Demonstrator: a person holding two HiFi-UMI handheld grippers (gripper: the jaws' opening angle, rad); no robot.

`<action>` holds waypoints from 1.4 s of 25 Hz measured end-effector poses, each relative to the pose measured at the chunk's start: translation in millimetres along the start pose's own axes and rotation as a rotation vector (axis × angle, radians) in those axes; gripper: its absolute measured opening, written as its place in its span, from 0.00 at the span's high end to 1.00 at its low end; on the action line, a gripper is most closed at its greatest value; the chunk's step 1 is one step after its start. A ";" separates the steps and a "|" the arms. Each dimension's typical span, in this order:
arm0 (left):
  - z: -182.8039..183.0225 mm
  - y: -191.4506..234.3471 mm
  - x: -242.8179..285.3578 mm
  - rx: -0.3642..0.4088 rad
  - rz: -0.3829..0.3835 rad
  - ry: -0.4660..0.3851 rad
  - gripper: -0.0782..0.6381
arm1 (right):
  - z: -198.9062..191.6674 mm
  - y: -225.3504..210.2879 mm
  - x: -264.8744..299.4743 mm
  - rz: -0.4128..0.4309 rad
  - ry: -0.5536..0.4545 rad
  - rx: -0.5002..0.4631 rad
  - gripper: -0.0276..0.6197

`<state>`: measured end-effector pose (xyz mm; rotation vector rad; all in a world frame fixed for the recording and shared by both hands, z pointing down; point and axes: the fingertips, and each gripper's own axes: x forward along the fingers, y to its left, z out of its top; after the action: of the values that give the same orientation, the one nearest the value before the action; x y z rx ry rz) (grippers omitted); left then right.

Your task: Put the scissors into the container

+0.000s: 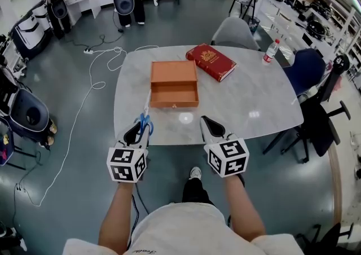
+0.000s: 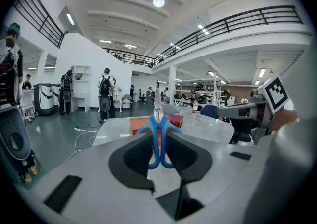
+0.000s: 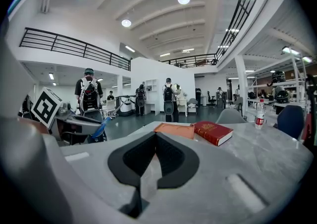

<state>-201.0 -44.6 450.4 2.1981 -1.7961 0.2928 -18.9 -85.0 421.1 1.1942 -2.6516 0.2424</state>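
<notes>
- The left gripper (image 1: 141, 130) has its jaws clamped on the scissors (image 2: 159, 141). The two blue handle loops are pressed side by side between the pads.
- The scissors sit over the near left edge of the counter (image 1: 254, 101). Their blades are closed and point forward toward the open orange container (image 1: 174, 72), which lies ahead and apart from them.
- The right gripper (image 3: 156, 141) has its jaws pressed together at the tips with nothing between them. It hovers just beside the left one.
- Handling, as a judgement: the scissors look light and rigid. The metal blades are probably smooth and thin, so they would make a poor gripping surface.
- The handle loops appear to be plastic and are broader, so they are the proper place to take hold, as is done here.
- Because the hold is at one end, the blade end may pivot or droop.
- A red book (image 1: 211, 61) lies just right of the container.
</notes>
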 end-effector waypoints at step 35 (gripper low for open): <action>4.7 -14.8 199.1 0.303 -0.027 0.303 0.78 | 28.7 -158.4 156.1 0.220 0.053 0.006 0.95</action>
<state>-146.1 -226.7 511.0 2.2190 -1.6405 0.8926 -4.1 -307.5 444.6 0.8834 -2.7363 0.3142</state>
